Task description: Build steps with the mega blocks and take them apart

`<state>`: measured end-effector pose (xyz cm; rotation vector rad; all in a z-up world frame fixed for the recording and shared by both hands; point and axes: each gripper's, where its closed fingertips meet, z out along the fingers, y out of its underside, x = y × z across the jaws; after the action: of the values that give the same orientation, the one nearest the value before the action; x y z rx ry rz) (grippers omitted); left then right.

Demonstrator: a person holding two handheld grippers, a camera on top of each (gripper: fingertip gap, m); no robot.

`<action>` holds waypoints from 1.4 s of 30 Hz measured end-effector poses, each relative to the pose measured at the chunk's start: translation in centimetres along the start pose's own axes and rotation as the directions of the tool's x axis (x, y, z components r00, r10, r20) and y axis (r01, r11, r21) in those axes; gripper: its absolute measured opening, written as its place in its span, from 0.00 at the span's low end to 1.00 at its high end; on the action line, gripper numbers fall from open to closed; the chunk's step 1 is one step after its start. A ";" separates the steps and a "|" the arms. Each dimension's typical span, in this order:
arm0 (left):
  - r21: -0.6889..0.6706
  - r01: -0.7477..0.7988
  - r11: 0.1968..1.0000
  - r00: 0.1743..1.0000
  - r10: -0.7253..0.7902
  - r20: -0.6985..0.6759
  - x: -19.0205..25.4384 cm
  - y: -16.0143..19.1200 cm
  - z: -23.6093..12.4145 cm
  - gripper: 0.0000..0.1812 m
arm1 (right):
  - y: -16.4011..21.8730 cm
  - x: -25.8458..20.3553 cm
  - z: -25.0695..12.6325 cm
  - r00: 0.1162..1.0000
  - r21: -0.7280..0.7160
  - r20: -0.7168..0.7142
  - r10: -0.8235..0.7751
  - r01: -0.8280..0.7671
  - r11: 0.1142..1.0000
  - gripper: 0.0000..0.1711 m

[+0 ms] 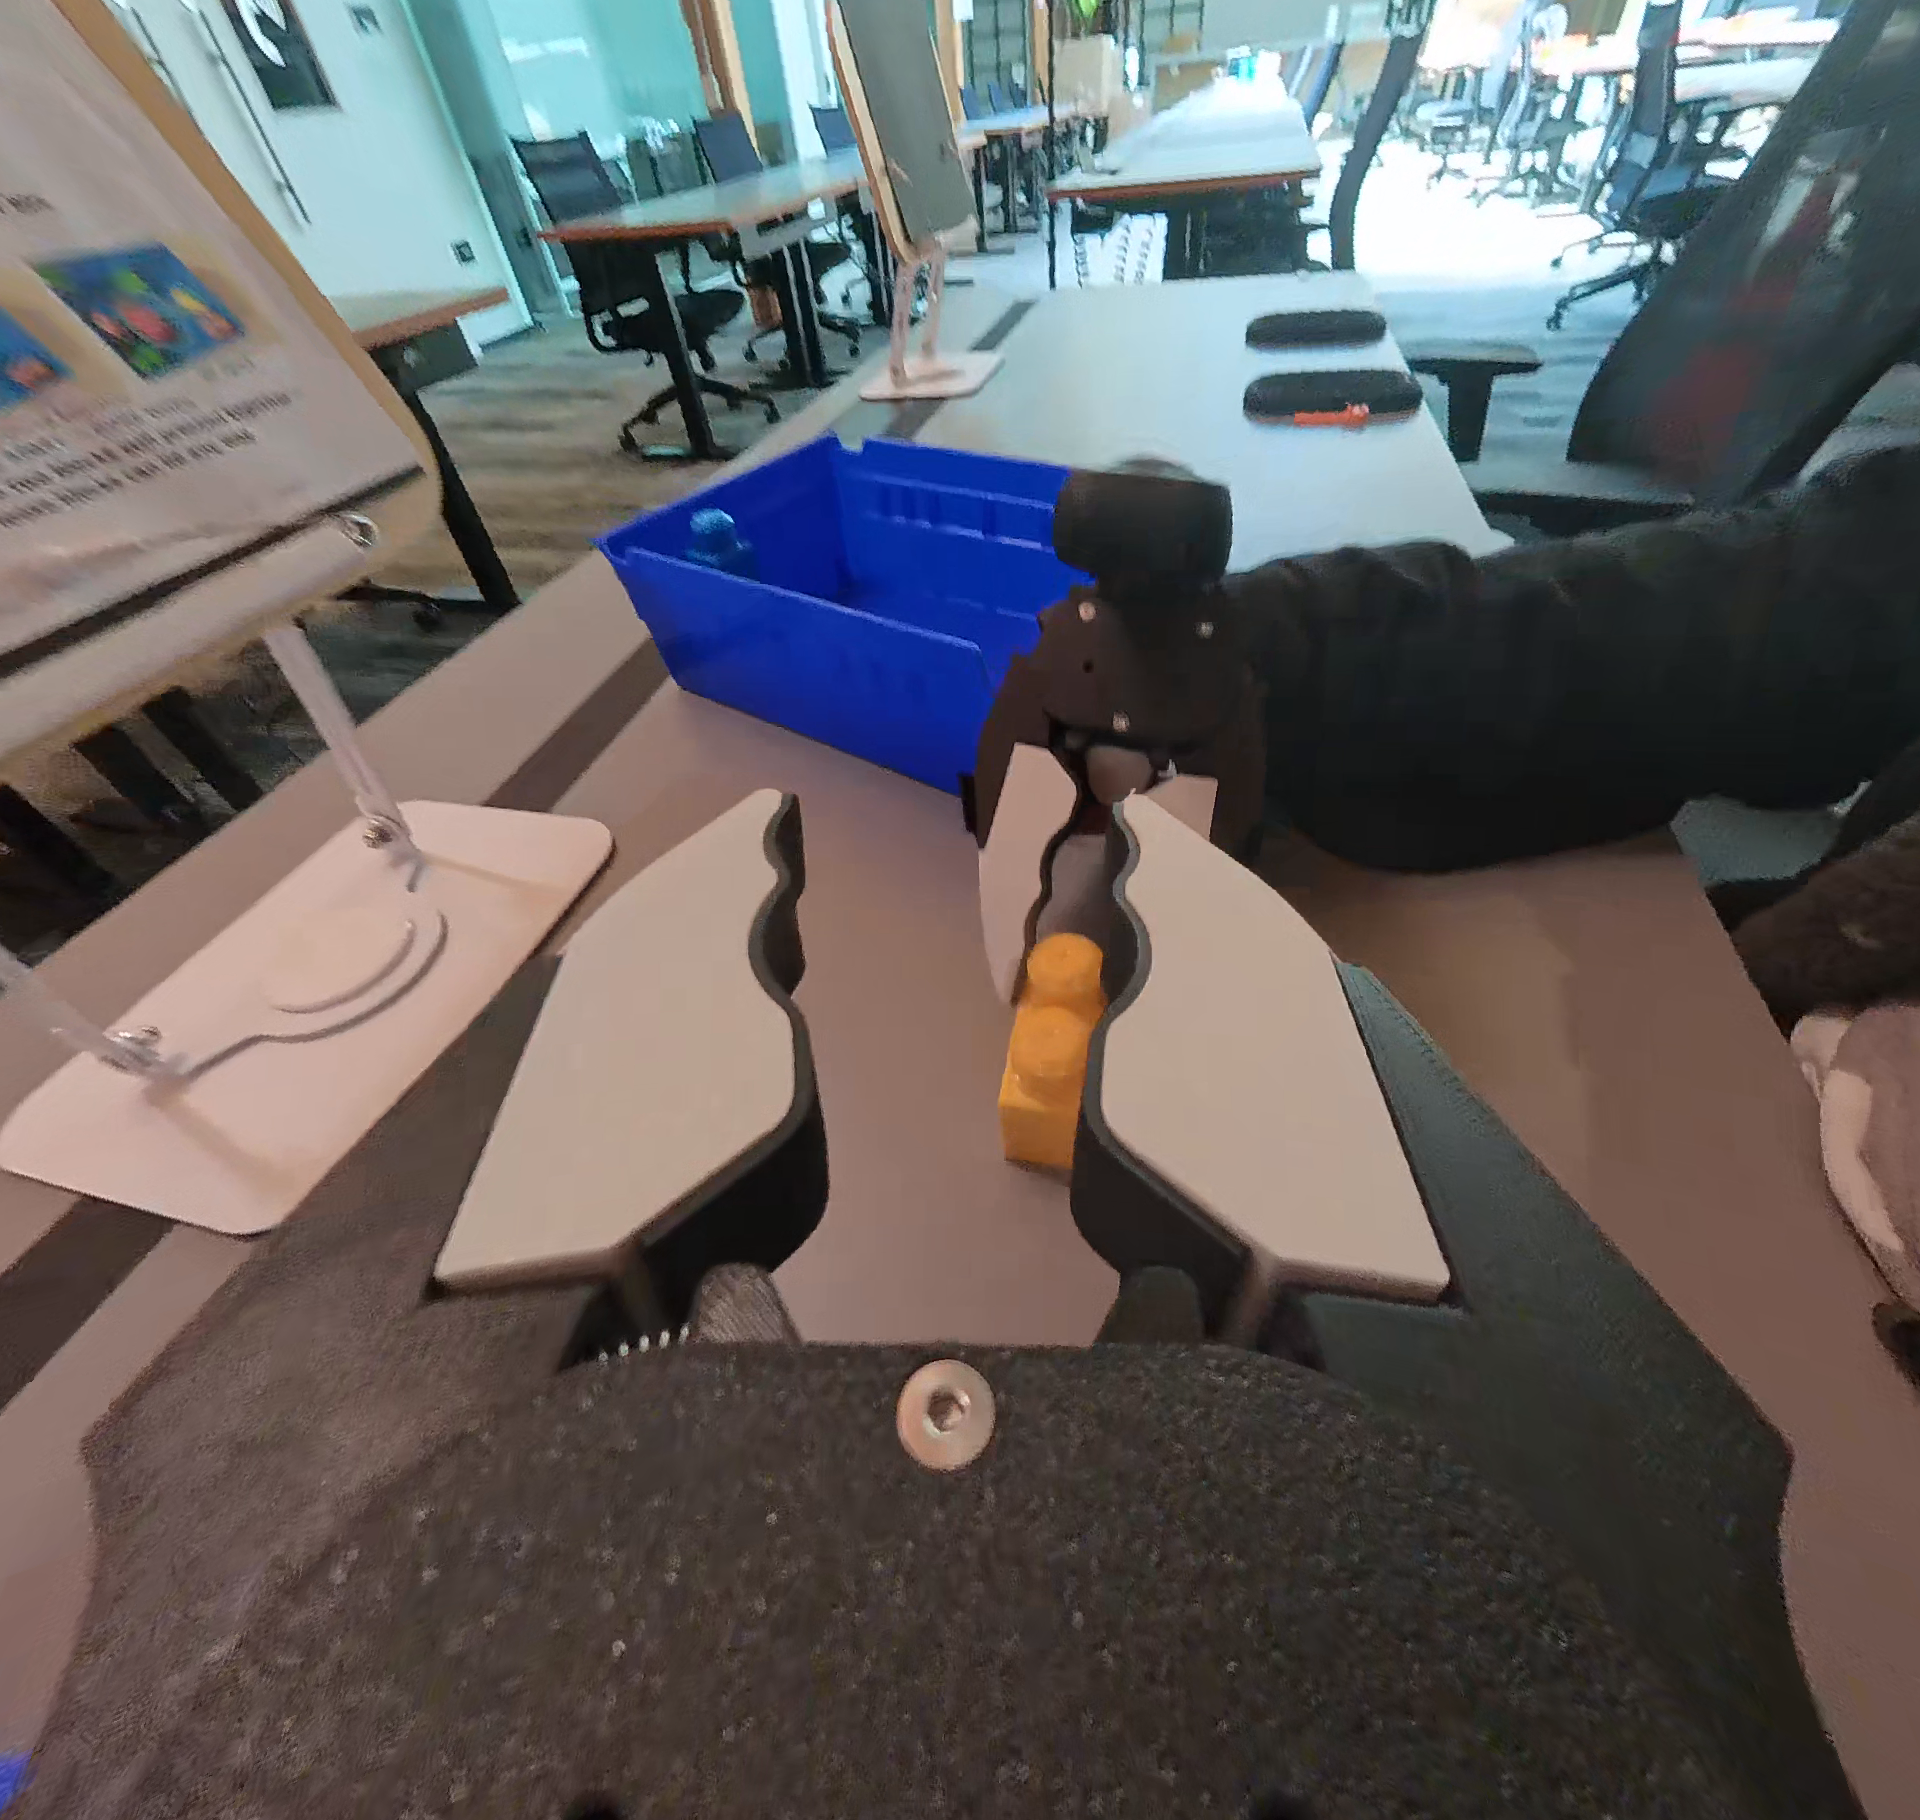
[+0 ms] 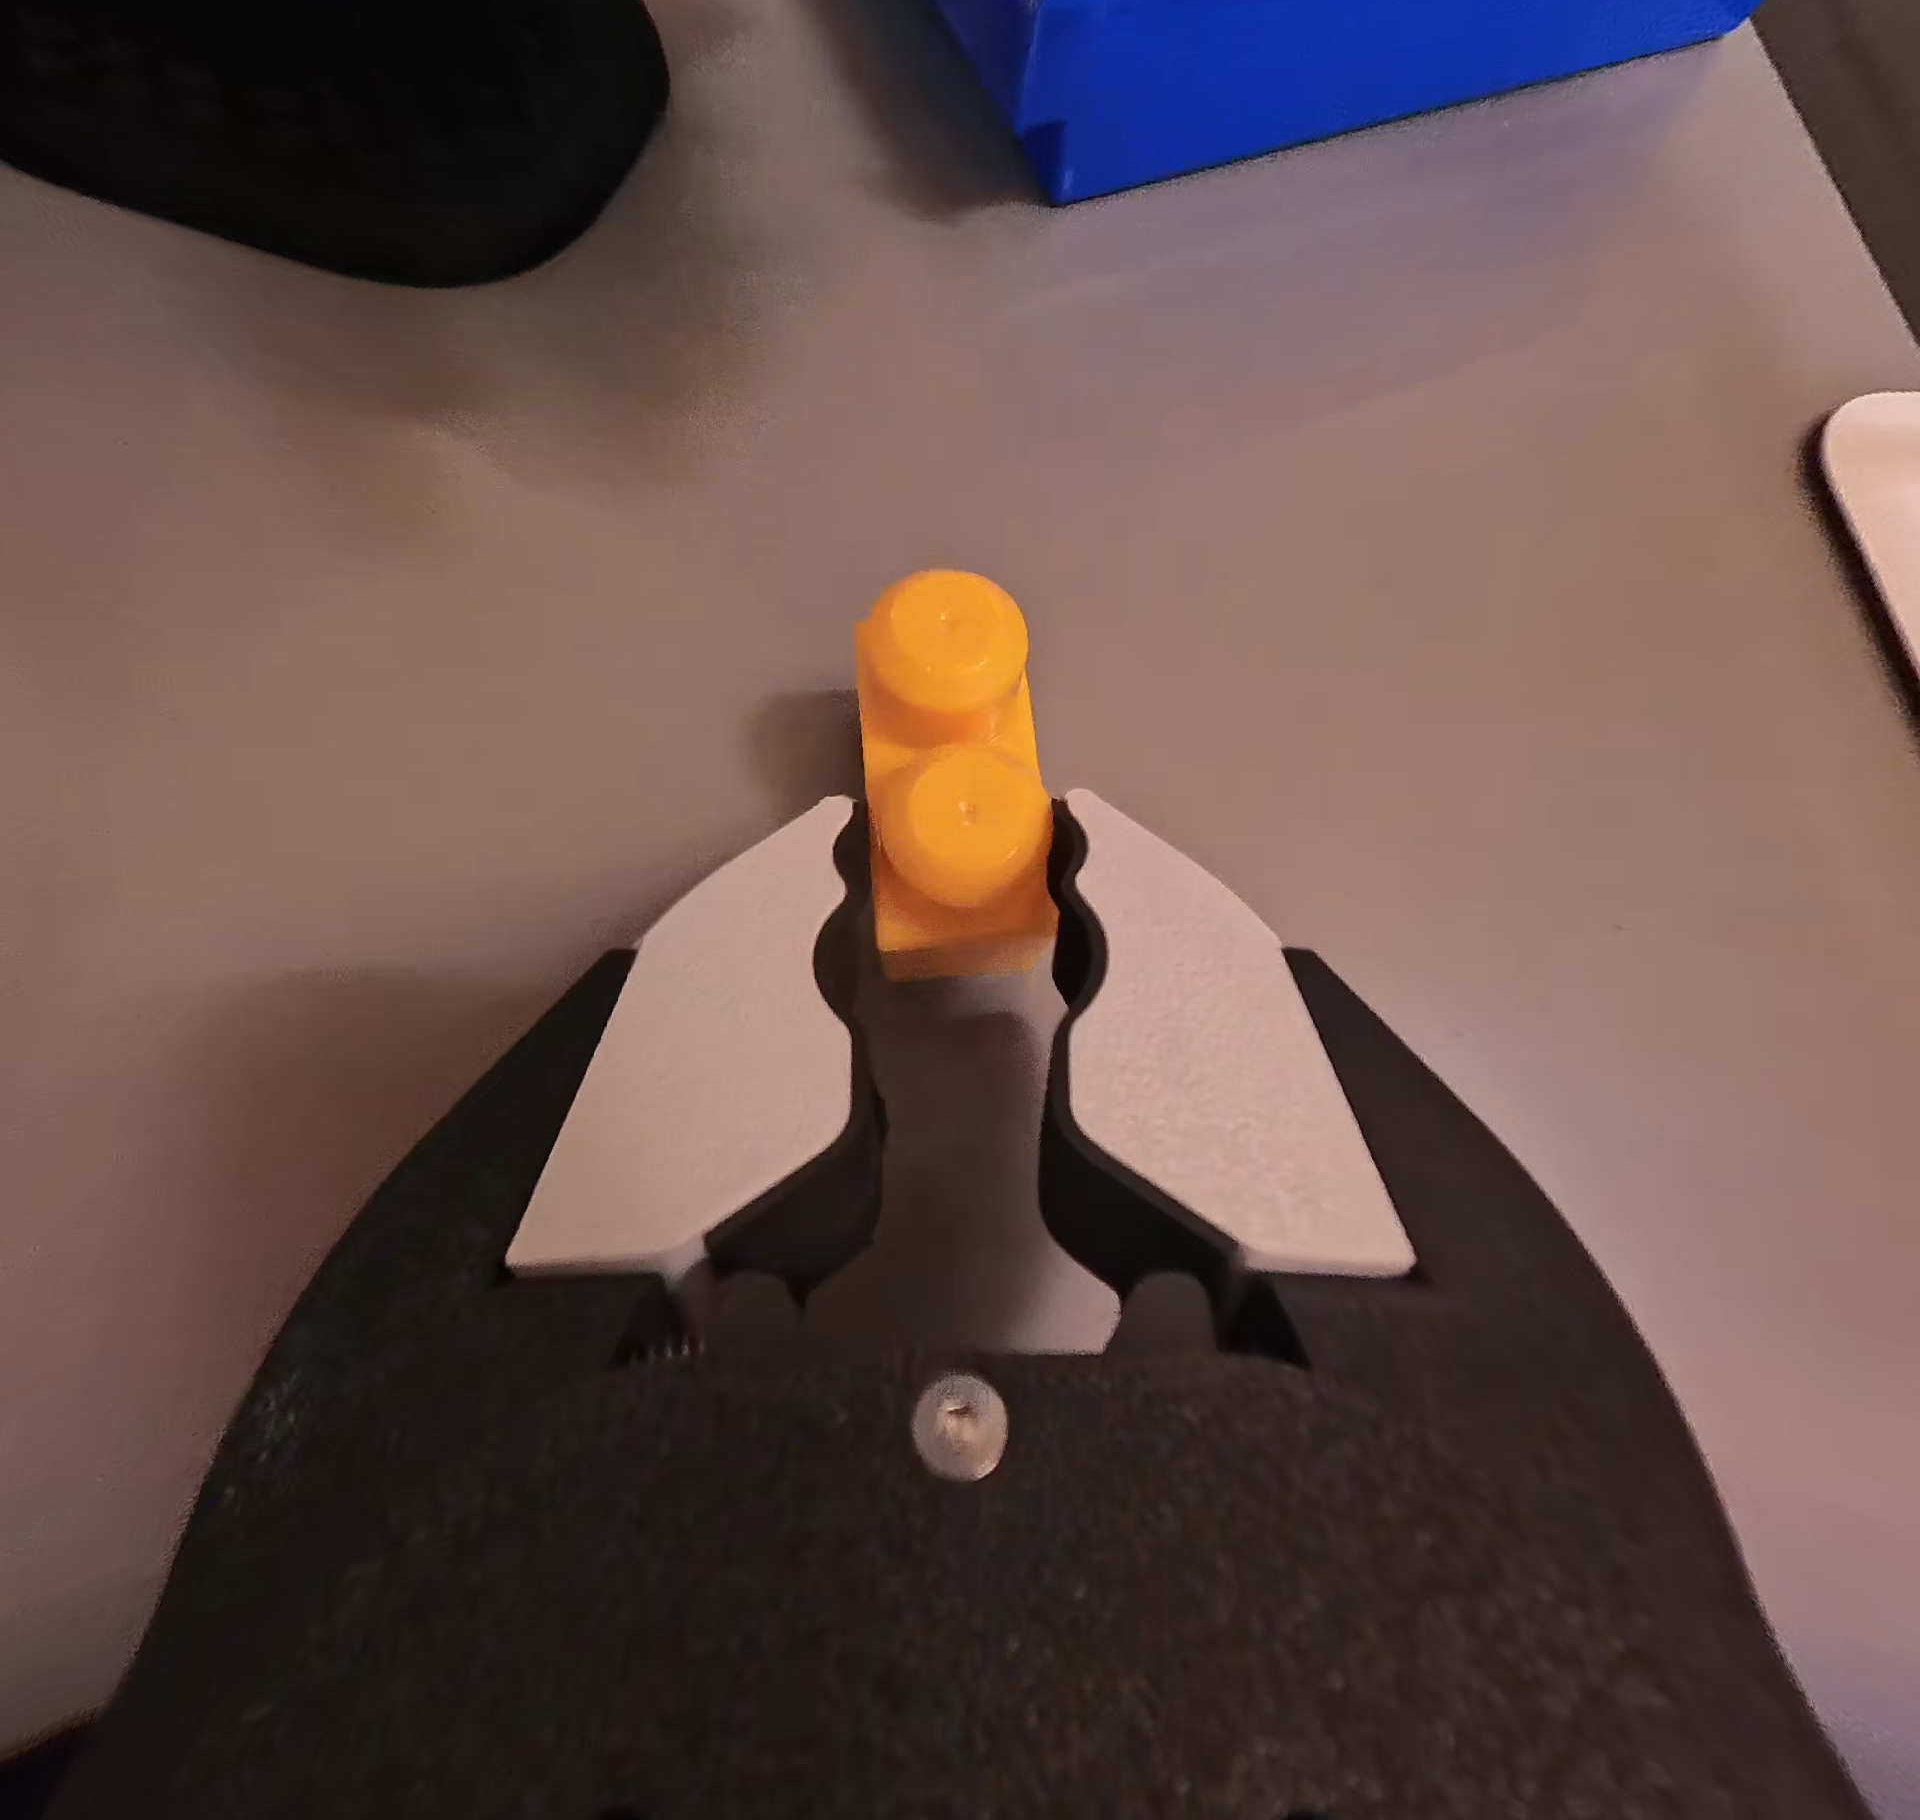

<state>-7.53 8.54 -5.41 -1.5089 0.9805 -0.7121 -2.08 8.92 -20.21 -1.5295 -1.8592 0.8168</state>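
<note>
The right tongs (image 2: 954,814) pinch an orange two-stud block (image 2: 951,783) by its near end, one fingertip on each side, the block standing on the grey counter (image 2: 416,544) at the centre of the right wrist view. At the top of that frame sits a corner of the blue bin (image 2: 1351,56), with a black sleeve (image 2: 312,77) at the upper left and a white plate edge (image 2: 1881,523) at the right.

In the left wrist view the left tongs (image 1: 951,825) are spread wide and hold nothing; the orange block (image 1: 1049,1053) lies just beside the right-hand finger's inner edge, a little right of centre. The right tongs (image 1: 1081,856) reach down to its far end from above centre. Behind them the blue bin (image 1: 831,669) holds a blue block (image 1: 717,544) in its far left corner. A white stand base (image 1: 312,1001) lies at the left, carrying a tilted printed sheet (image 1: 156,336) in the upper left
</note>
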 end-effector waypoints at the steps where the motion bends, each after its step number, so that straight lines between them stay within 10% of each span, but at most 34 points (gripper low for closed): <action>1: 0.017 -0.001 1.000 1.000 0.001 0.017 -0.3 -0.6 -0.5 0.30 | 0.0 0.0 0.0 1.000 0.003 0.001 0.003 -0.003 1.000 0.19; 7: 0.028 -0.035 0.999 0.986 0.030 0.161 -2.9 -2.7 -5.0 0.30 | 0.0 0.3 -0.1 1.000 -0.005 -0.018 -0.003 0.003 1.000 0.19; 13: -0.245 -0.036 0.969 0.959 0.102 0.265 -6.0 0.7 -10.4 0.28 | -1.5 1.0 -1.6 0.999 0.074 -0.047 0.025 -0.022 0.997 0.24; 23: -0.760 0.136 0.635 0.990 -0.061 0.126 -6.7 12.6 -13.9 0.23 | -1.8 2.2 -2.1 0.994 0.135 -0.074 0.086 -0.075 0.988 0.21; 42: -0.898 0.050 0.437 0.998 -0.061 0.026 -7.9 17.1 -13.7 0.15 | -2.5 1.8 -2.3 0.995 0.175 -0.055 0.084 -0.073 0.982 0.20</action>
<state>-26.30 8.80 -19.15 -2.4912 1.4424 -0.1686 -2.17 10.54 -16.66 -1.5087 -1.6467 0.9313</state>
